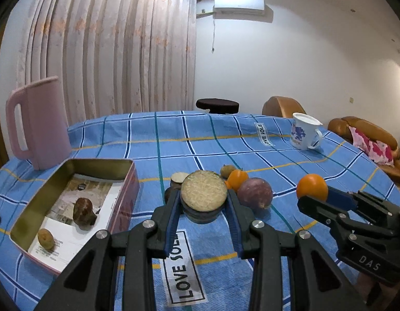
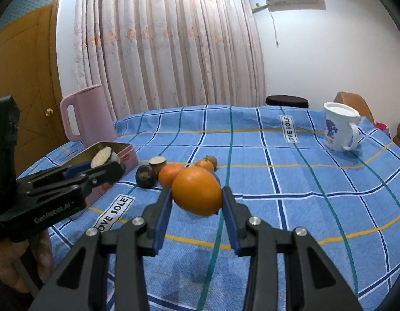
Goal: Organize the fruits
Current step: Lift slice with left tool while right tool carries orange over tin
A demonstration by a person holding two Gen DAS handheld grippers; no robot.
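Note:
My left gripper (image 1: 203, 202) is shut on a cut dark-skinned fruit half (image 1: 203, 194) with a pale flesh face, held above the blue checked tablecloth (image 1: 174, 142). It also shows in the right wrist view (image 2: 104, 156). My right gripper (image 2: 196, 197) is shut on an orange (image 2: 196, 191), lifted off the cloth; the orange also shows in the left wrist view (image 1: 312, 187). A pink tin box (image 1: 127, 178) at left holds a brown fruit (image 1: 82, 211) and a small tan fruit (image 1: 45, 238). On the cloth lie a purple fruit (image 1: 254, 193), a small orange (image 1: 237, 178), another cut half (image 2: 157, 162) and a dark round fruit (image 2: 146, 176).
A pink pitcher (image 1: 36, 121) stands behind the tin box at far left. A white mug (image 1: 304, 134) with a blue print stands at the back right. A dark stool (image 1: 217, 105) and brown sofa (image 1: 365, 134) are beyond the table.

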